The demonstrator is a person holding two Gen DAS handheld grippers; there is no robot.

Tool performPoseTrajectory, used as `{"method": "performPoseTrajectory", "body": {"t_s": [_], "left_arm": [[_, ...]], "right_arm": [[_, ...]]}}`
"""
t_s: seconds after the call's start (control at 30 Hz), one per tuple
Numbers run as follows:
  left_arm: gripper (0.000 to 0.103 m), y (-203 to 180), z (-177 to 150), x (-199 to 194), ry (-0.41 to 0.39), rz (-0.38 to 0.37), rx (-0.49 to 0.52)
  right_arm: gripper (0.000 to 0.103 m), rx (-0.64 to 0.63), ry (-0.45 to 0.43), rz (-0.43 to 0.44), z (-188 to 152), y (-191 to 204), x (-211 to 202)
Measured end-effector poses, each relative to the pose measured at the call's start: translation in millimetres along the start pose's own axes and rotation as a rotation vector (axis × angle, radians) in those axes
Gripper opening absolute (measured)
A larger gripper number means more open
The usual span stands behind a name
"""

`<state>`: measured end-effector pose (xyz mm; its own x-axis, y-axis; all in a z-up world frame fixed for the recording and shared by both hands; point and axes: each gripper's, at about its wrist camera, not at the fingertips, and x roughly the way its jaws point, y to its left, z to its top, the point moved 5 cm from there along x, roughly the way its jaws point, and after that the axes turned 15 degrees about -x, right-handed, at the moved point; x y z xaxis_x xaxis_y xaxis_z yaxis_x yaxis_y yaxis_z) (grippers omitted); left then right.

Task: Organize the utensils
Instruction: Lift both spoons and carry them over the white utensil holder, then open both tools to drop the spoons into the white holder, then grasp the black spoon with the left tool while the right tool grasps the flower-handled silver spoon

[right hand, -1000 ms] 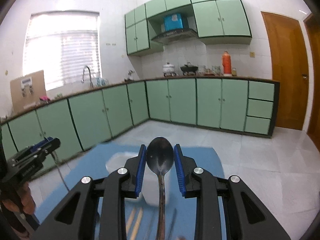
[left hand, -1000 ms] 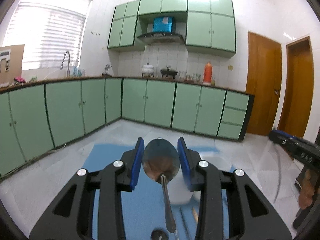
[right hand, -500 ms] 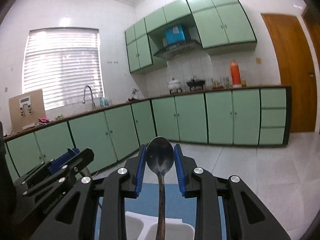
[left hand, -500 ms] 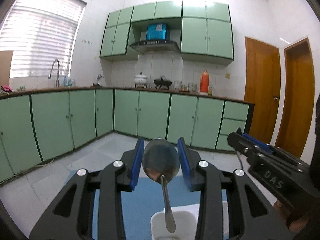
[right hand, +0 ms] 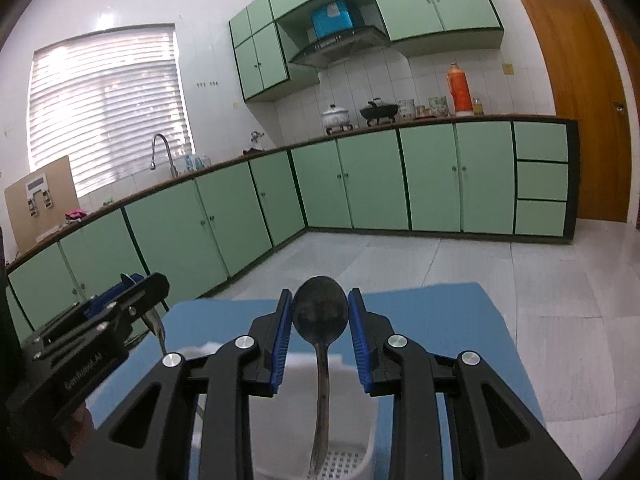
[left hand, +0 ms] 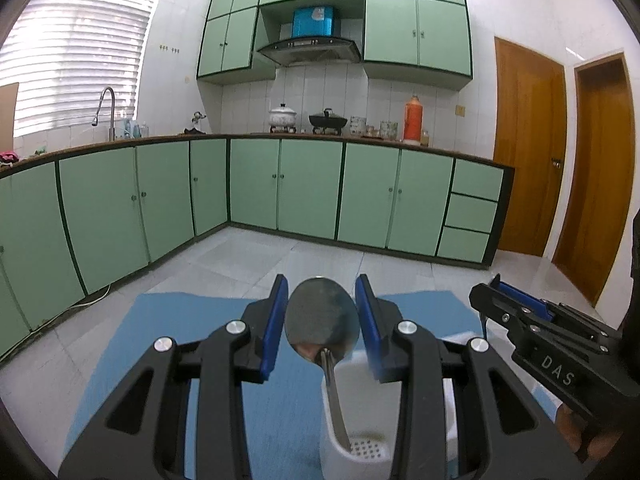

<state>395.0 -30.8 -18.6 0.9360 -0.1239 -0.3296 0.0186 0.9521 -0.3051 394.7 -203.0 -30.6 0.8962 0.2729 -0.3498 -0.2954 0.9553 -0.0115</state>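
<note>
Because each claw grips its spoon across the bowl, the left claw (left hand: 322,320) on a steel spoon (left hand: 322,322) and the right claw (right hand: 320,316) on a darker spoon (right hand: 320,314), handles hang into the white caddy (left hand: 356,452) — light, stiff, slippery metal, likely to pivot.

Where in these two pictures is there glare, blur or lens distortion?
Left wrist view: the window is overexposed, cabinets bow from the fisheye, and the right pad's lower edge is smeared. Right wrist view: the window blinds glare; the spoon looks sharp.
</note>
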Motion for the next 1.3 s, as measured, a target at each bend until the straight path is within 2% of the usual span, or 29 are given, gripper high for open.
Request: {"method": "performPoseTrajectory", "body": {"t_s": [0.23,0.37,0.43,0.5,0.57,0.6,0.7,0.83,1.0,1.13,1.3], "left_arm": [[0.036,3.8,-10.5,-6.2,0.043,0.007,0.009],[0.039,4.8,-9.5,-12.9,0.062,-0.001,-0.001],[0.048,8.2,-9.1,-20.4,0.074,-0.001,-0.011],[0.064,12.3,-6.8,-29.3,0.075,-0.005,-0.030],[0.071,16.4,-5.3,-40.1,0.080,-0.006,-0.038],[0.078,19.6,-5.1,-47.9,0.092,-0.005,-0.040],[0.088,30.9,-9.7,-67.7,0.138,0.011,-0.062],[0.090,47.2,-30.5,-89.7,0.226,0.076,-0.068],[0.091,68.9,-75.5,-102.9,0.344,0.178,-0.079],[0.091,77.5,-111.0,-97.7,0.438,0.227,-0.081],[0.091,87.7,-132.7,-87.2,0.493,0.264,-0.117]], "right_arm": [[0.029,-0.003,0.044,0.012,-15.5,1.7,-2.1],[0.031,-0.004,0.041,0.021,-18.8,2.7,-10.8],[0.045,-0.005,0.039,0.017,-16.4,2.9,-14.9],[0.049,0.001,0.025,0.003,-16.1,0.6,-25.9],[0.052,0.007,0.018,-0.002,-16.4,-2.3,-37.8],[0.055,0.008,0.017,-0.007,-17.5,-4.2,-45.7],[0.065,0.004,0.019,-0.051,-23.3,-10.5,-70.4],[0.071,0.014,0.062,-0.088,-44.2,-20.0,-101.9],[0.073,0.029,0.124,-0.131,-78.6,-31.0,-129.8],[0.073,0.048,0.182,-0.140,-106.7,-33.2,-140.8],[0.073,0.042,0.235,-0.142,-135.4,-31.1,-145.2]]}}
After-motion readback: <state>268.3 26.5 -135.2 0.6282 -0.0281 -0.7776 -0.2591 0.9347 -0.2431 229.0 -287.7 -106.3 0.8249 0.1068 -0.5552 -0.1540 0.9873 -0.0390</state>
